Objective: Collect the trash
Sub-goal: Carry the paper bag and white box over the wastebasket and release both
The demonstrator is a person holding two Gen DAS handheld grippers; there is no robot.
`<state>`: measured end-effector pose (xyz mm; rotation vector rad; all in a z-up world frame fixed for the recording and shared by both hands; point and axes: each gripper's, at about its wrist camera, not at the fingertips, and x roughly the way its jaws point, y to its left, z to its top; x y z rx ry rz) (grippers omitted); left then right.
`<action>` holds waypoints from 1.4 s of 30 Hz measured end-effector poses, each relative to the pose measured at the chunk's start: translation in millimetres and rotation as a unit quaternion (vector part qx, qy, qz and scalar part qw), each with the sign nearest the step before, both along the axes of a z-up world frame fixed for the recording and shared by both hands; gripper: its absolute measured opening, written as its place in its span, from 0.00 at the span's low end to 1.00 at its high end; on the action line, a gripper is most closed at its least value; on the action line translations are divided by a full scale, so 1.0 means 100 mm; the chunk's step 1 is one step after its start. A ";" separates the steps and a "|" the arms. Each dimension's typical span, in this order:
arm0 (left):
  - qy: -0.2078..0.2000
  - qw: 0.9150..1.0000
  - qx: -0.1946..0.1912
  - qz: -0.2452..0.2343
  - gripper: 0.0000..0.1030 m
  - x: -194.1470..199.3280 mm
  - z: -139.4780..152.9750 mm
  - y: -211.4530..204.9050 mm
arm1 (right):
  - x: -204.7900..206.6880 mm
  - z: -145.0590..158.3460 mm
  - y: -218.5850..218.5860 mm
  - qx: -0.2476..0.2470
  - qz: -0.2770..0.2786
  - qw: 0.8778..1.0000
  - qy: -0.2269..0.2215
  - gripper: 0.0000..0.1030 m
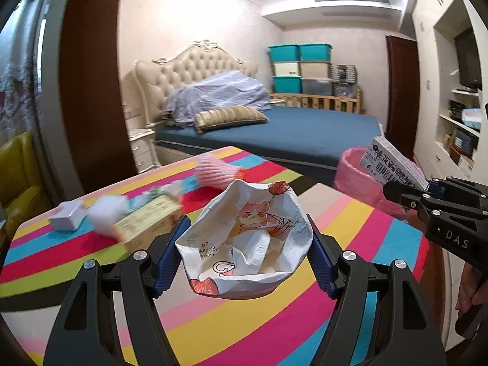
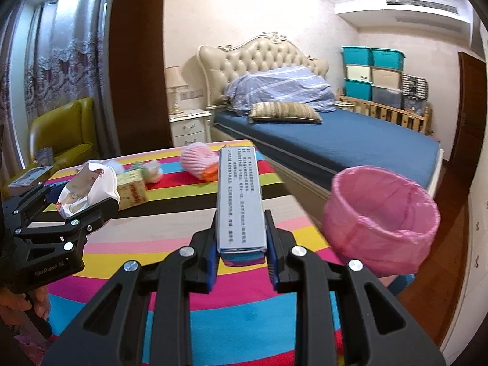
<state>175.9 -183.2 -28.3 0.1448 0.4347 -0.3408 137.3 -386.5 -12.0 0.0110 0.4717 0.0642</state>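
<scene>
Above the striped table (image 1: 350, 219), the left gripper (image 1: 244, 244) clamps a crumpled paper bag (image 1: 247, 244) while the right gripper (image 2: 241, 244) pinches a slim box (image 2: 239, 198) near the pink bin (image 2: 381, 213).

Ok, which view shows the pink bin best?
The right wrist view: the pink bin shows nearly whole, with its open mouth and liner. In the left wrist view the box in the right gripper covers part of it.
</scene>
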 end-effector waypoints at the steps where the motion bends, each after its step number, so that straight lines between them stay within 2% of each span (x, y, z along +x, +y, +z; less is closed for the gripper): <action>1: 0.002 1.000 -0.001 -0.006 0.67 0.04 0.01 -0.05 | 0.00 0.00 -0.08 0.001 -0.007 1.000 0.000 0.24; 7: 0.013 0.998 -0.007 -0.059 0.67 0.23 0.08 -0.50 | -0.04 0.05 -0.57 -0.002 -0.057 0.998 -0.008 0.24; 11: 0.007 0.995 -0.009 -0.101 0.67 0.36 0.16 -0.91 | -0.08 0.09 -1.00 0.007 -0.099 0.995 -0.010 0.24; 16: 0.020 0.990 -0.016 -0.142 0.67 0.55 0.18 -1.39 | -0.05 0.10 -1.50 0.010 -0.140 0.990 -0.007 0.24; 19: 0.023 0.983 -0.017 -0.180 0.67 0.69 0.18 -1.76 | 0.02 0.07 -1.74 0.014 -0.141 0.990 0.002 0.24; 24: 0.046 0.976 -0.024 -0.211 0.67 0.95 0.13 -2.19 | 0.16 -0.01 -2.07 0.014 -0.136 0.991 0.011 0.25; 32: 0.083 0.972 -0.034 -0.218 0.67 1.40 0.01 -2.74 | 0.48 -0.05 -2.45 0.016 -0.130 0.991 0.016 0.26; 33: 0.088 0.971 -0.038 -0.219 0.67 1.45 0.01 -2.79 | 0.54 -0.05 -2.50 0.019 -0.128 0.991 0.015 0.27; 34: 0.094 0.969 -0.042 -0.223 0.72 1.49 0.01 -2.82 | 0.58 -0.05 -2.52 0.021 -0.125 0.992 0.014 0.28; 35: 0.100 0.968 -0.045 -0.226 0.86 1.53 0.01 -2.88 | 0.63 -0.05 -2.56 0.023 -0.119 0.993 0.012 0.33; 36: 0.098 0.969 -0.049 -0.223 0.90 1.56 0.02 -2.92 | 0.67 -0.05 -2.59 0.024 -0.114 0.993 0.011 0.52; 37: 0.087 0.971 -0.052 -0.214 0.91 1.56 0.04 -2.93 | 0.70 -0.06 -2.64 0.024 -0.115 0.993 0.006 0.60; 42: 0.067 0.977 -0.060 -0.193 0.91 1.50 0.13 -2.72 | 0.61 -0.03 -2.73 0.035 -0.120 0.992 -0.006 0.60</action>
